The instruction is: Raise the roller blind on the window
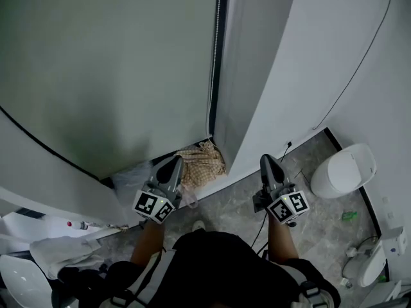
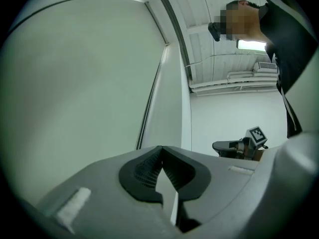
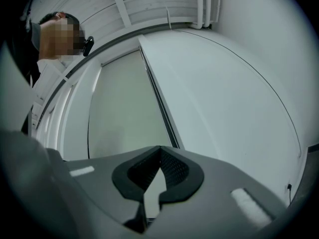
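Observation:
The pale grey-green roller blind (image 1: 109,69) is down over the window and fills the upper left of the head view. Its bead chain (image 1: 212,56) hangs along the blind's right edge, beside the white wall pillar (image 1: 257,63). My left gripper (image 1: 173,167) is shut and empty, pointing up at the blind's lower right corner. To its right, my right gripper (image 1: 266,162) is also shut and empty, in front of the pillar's foot. In the left gripper view the blind (image 2: 79,78) and chain (image 2: 149,103) rise above the closed jaws. The right gripper view shows the blind (image 3: 124,108) and chain (image 3: 162,108) too.
A beige checked cloth (image 1: 204,161) lies on the floor under the blind's corner. A white bin (image 1: 343,171) stands at the right on the grey stone floor. A thin black cable (image 1: 359,63) runs down the right wall to a socket (image 1: 289,144). White clutter (image 1: 58,252) sits at lower left.

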A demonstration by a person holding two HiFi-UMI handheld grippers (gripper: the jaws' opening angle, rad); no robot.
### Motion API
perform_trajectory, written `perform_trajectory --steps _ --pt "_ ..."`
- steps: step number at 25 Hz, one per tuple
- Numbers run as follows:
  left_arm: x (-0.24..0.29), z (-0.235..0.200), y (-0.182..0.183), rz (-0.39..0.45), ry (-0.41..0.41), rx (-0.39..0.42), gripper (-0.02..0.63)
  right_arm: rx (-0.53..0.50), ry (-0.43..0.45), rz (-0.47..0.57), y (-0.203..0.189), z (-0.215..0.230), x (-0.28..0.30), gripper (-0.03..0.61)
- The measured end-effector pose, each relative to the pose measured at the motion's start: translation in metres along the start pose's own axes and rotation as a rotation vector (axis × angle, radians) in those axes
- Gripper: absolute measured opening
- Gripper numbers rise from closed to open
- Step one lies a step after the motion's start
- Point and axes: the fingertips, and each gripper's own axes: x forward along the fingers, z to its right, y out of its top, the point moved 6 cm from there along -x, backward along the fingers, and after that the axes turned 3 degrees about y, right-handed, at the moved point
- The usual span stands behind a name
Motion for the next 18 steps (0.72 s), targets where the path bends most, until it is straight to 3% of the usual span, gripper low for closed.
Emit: perform_trajectory --steps 9,18 --pt "0.085 -0.01 -0.011 -0.07 -0.117 0.003 0.002 -0.017 -0.059 0.014 0.006 0.021 0.009 0.005" --pt "0.173 0.019 0.001 -0.03 -0.194 -0.012 0.002 -0.051 -0.03 0.072 0.038 0.052 0.026 0.005"
